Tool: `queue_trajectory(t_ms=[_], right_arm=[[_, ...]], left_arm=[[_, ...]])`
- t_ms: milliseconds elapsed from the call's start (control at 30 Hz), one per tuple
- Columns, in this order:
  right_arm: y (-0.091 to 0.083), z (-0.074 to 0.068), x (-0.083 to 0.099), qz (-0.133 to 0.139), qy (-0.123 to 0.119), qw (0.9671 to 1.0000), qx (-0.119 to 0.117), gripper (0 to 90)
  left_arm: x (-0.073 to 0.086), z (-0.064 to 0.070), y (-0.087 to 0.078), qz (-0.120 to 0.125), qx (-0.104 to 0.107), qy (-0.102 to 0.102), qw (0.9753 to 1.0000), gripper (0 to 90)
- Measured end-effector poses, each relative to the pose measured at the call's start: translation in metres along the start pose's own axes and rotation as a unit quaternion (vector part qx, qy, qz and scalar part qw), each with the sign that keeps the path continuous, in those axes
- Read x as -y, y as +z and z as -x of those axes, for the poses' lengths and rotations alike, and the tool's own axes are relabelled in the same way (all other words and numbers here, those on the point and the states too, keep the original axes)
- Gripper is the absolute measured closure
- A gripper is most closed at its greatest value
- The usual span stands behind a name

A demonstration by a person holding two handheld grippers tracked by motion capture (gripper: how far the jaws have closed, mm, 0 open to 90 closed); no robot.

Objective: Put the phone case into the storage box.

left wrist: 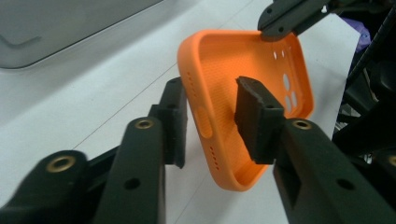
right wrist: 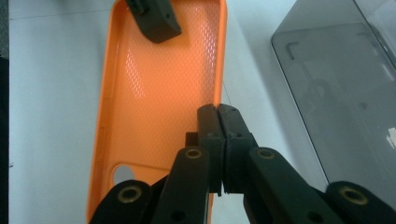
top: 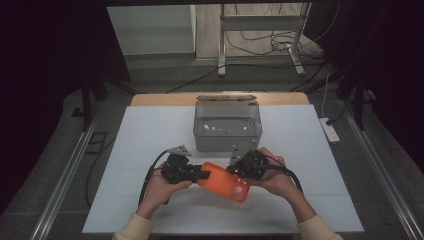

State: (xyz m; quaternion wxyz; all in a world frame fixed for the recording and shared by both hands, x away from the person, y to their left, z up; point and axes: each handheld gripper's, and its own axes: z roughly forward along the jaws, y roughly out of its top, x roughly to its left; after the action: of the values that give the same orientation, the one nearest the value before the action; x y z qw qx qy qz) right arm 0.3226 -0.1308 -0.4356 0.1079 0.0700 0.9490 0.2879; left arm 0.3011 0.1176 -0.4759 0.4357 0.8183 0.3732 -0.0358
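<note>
Orange phone case (top: 223, 181) is held up off the white table (top: 150, 150) between both grippers, just in front of the grey translucent bin (top: 227, 127). Left gripper (top: 200, 174) has its jaws spread around one end of the case: one pad (left wrist: 254, 116) sits inside the shell, the other pad (left wrist: 175, 116) is outside the side wall. From the left gripper view I can't say for sure the pads are actually pressing the wall; there looks to be a small gap on the inner side. Right gripper (top: 234, 170) has its jaws pressed together on the case's long edge near the camera cutout, rim pinched between the pads, clear in the right gripper view (right wrist: 219, 116). Case is open side up, tilted, textured inner face visible, nothing in it. Bin stands upright at the table's far middle, lid (top: 226, 98) tipped open at the back. Through the wall I see a few pale specks near the floor, likely holes or reflections, can't tell; otherwise no contents visible. Bin and case are near but apart.
</note>
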Motion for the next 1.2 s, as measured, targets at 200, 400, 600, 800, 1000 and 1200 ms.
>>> queue_trajectory(t_ms=[200,400,600,800,1000,1200], right_arm=[[-0.002,-0.002,-0.002,-0.003,-0.006,1.0000,0.001,87.4],[-0.003,-0.002,-0.002,0.001,-0.007,1.0000,0.006,87.3],[-0.004,-0.002,-0.002,0.008,-0.001,1.0000,0.006,86.2],[-0.007,0.003,0.001,0.036,0.020,0.9991,-0.010,79.4],[-0.016,0.012,0.008,0.084,0.055,0.9947,-0.020,59.7],[-0.020,0.021,0.016,0.124,0.095,0.9869,-0.040,41.8]], left_arm=[[0.000,-0.003,-0.007,0.027,0.018,-0.015,0.9994,79.6],[0.000,-0.002,-0.010,0.039,0.021,-0.008,0.9990,80.3],[0.000,0.000,-0.012,0.047,0.017,-0.003,0.9987,80.5],[-0.001,0.002,-0.015,0.055,0.015,0.004,0.9984,80.6],[0.000,0.001,-0.017,0.062,0.017,0.010,0.9979,80.6],[0.000,0.001,-0.020,0.068,0.018,0.013,0.9975,80.6]])
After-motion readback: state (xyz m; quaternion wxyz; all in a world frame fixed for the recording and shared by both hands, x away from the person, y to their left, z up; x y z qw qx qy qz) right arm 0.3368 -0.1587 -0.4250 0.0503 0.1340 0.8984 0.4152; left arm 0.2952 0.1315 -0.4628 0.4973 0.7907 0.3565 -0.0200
